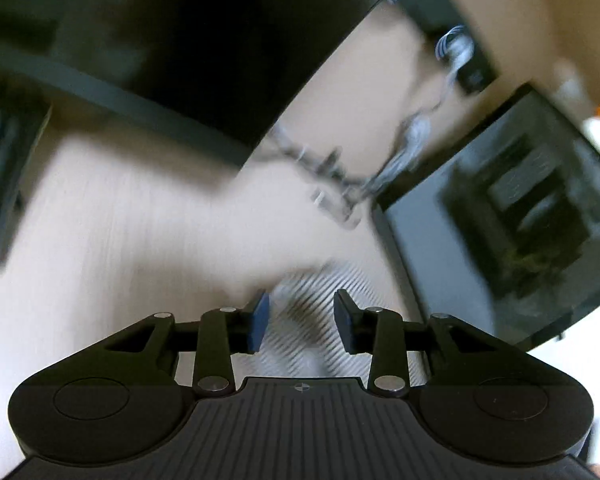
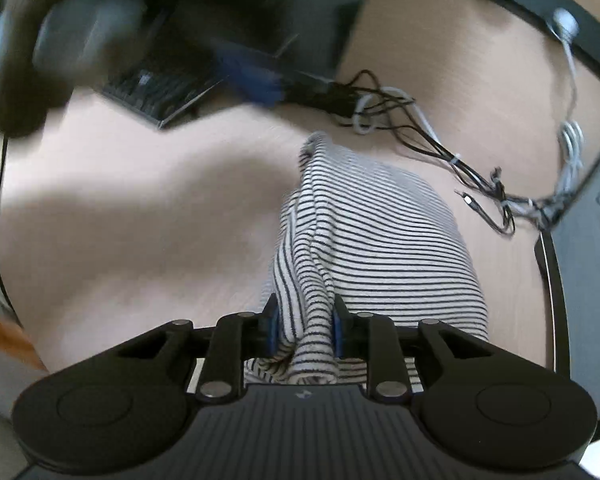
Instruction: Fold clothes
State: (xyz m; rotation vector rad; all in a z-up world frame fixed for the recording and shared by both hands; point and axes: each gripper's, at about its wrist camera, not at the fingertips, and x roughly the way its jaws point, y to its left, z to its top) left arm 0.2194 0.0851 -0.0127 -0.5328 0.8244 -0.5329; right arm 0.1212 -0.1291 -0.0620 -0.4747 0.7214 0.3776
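Note:
A white garment with thin black stripes lies bunched on the light wooden table. My right gripper is shut on a thick fold of its near edge, cloth filling the gap between the blue pads. In the blurred left wrist view my left gripper is open, its pads apart, just above a patch of the same striped garment. Nothing is held between the left fingers. The left gripper shows as a blurred blue and dark shape at the far side in the right wrist view.
A black keyboard lies at the far left. A tangle of black and white cables runs across the far right of the table. A dark monitor stands to the right, another dark screen at the back.

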